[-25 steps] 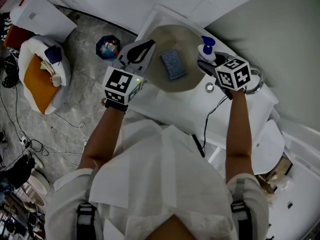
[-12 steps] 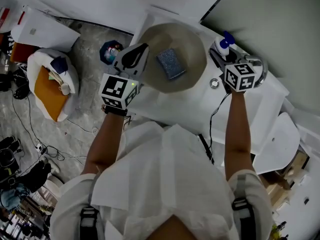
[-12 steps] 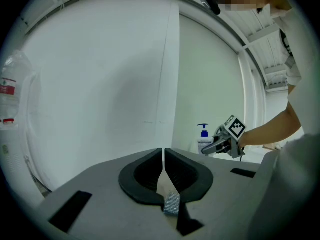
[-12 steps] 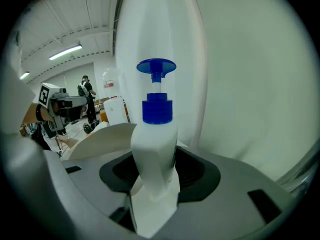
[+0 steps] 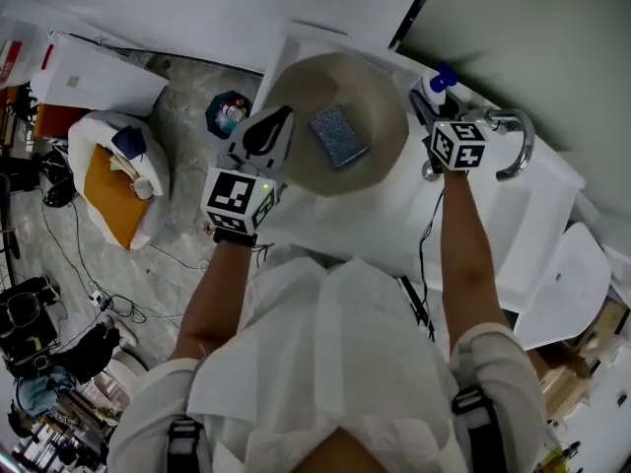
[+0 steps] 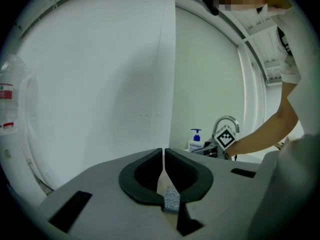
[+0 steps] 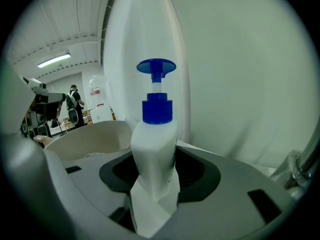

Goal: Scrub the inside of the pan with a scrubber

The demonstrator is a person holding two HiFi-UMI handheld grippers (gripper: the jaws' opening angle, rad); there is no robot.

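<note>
A round beige pan [image 5: 373,95] is held over the white sink counter [image 5: 394,215], and a blue-grey scrubber [image 5: 338,134] lies inside it. My left gripper [image 5: 279,126] is shut on the pan's left rim. In the left gripper view the thin pan edge [image 6: 161,181] sits pinched between the jaws of the left gripper [image 6: 163,156], with the scrubber [image 6: 171,200] just beyond. My right gripper [image 5: 429,111] is shut on a white soap bottle [image 5: 436,85] with a blue pump. In the right gripper view the right gripper [image 7: 156,171] holds the bottle [image 7: 155,144] upright, with the pan [image 7: 95,136] to its left.
A chrome faucet [image 5: 515,144] curves just right of the right gripper and shows at the edge as the faucet [image 7: 305,166]. On the floor to the left lie an orange and white bag [image 5: 113,180], a white box [image 5: 94,72], a blue object [image 5: 230,113] and cables [image 5: 69,264].
The head camera has shifted, so everything sits slightly differently in the picture. Both grippers keep their holds; the pan, scrubber and bottle stay much as they were.
</note>
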